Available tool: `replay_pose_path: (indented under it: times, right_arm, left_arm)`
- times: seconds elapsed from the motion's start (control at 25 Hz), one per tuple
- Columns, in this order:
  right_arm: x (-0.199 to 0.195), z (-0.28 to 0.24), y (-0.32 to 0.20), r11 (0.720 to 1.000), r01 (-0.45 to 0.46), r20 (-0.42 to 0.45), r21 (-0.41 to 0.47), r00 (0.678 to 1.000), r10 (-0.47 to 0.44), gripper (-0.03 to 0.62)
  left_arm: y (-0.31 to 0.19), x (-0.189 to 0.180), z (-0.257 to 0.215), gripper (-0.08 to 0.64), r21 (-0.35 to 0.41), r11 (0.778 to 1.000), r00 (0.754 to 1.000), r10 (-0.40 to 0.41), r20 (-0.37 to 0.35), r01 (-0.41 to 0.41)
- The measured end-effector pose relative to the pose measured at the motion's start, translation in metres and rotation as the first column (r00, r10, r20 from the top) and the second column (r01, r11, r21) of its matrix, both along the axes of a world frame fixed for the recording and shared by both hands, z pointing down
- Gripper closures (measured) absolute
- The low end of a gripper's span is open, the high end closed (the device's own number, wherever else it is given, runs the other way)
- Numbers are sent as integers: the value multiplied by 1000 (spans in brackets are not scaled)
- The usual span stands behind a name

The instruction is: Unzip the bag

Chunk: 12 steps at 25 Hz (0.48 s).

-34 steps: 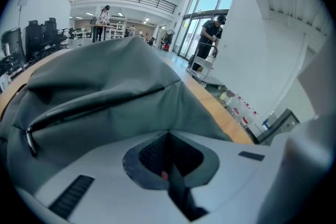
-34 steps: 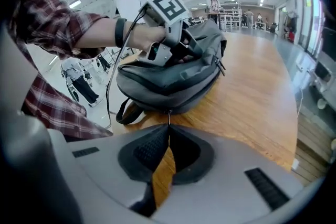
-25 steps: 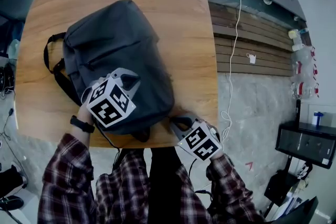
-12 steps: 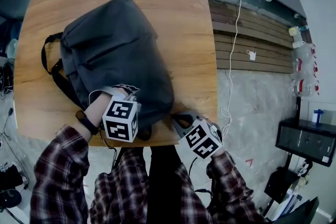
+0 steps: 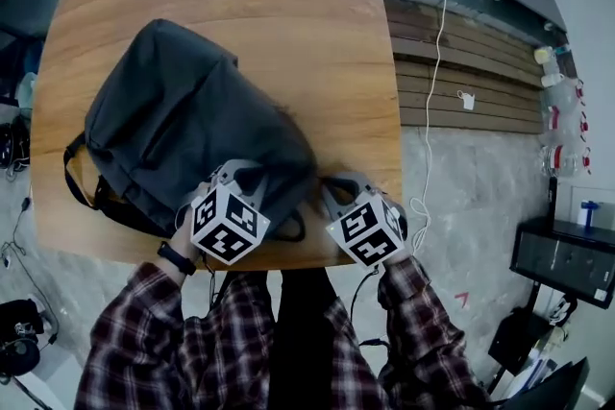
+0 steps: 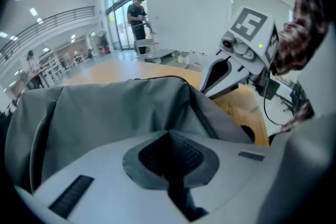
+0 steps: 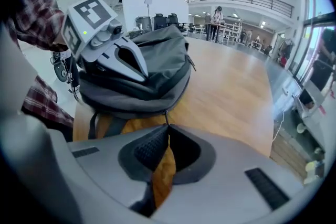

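A dark grey backpack (image 5: 183, 134) lies slanted on the wooden table (image 5: 288, 5), its near end at the table's front edge. My left gripper (image 5: 240, 176) rests on that near end, its jaws shut with bag fabric (image 6: 105, 113) pressed at the tips (image 6: 169, 136). My right gripper (image 5: 336, 189) sits at the bag's near right corner. In the right gripper view its jaws (image 7: 167, 131) are shut on a thin zipper pull (image 7: 167, 117) that hangs from the bag's edge (image 7: 142, 76). The left gripper (image 7: 123, 57) shows on top of the bag there.
The bag's shoulder straps (image 5: 82, 182) hang out at the left, a carry handle (image 5: 288, 230) at the front edge. Right of the table are wooden slats (image 5: 461, 82), a white cable (image 5: 437, 34) and a black box (image 5: 562, 259). People stand far off.
The bag has turned, its far end swinging left and its near end toward the front edge. My left gripper moved from the bag's middle to its near end; the right rose slightly.
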State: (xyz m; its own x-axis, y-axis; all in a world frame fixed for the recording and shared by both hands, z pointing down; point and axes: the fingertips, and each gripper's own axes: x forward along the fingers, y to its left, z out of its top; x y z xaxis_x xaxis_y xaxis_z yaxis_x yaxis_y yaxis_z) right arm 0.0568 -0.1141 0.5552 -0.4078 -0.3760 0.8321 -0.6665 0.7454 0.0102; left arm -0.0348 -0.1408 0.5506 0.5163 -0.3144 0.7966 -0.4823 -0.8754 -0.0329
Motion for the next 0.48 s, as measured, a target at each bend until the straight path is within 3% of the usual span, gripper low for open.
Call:
replay_pose_path:
  times: [0.12,0.24,0.4,0.48]
  right_arm:
    - [-6,2,-23,998,60,-27,21,998,-60,574]
    - [-16,7,-45,992,124,-57,31,991,-122,572]
    - [-24,9,-68,985,166,-81,40,983,-163,572]
    - [-27,10,-76,980,192,-103,45,977,-186,572]
  left_arm:
    - [-1,-7,0,551,-69,977,979,-202,-15,201]
    - [-1,-7,1,551,-147,924,933,-359,-22,353]
    - [-9,-3,1,551,-278,836,862,-504,-48,473]
    - [-13,-5,2,551,-320,804,838,-544,-53,502]
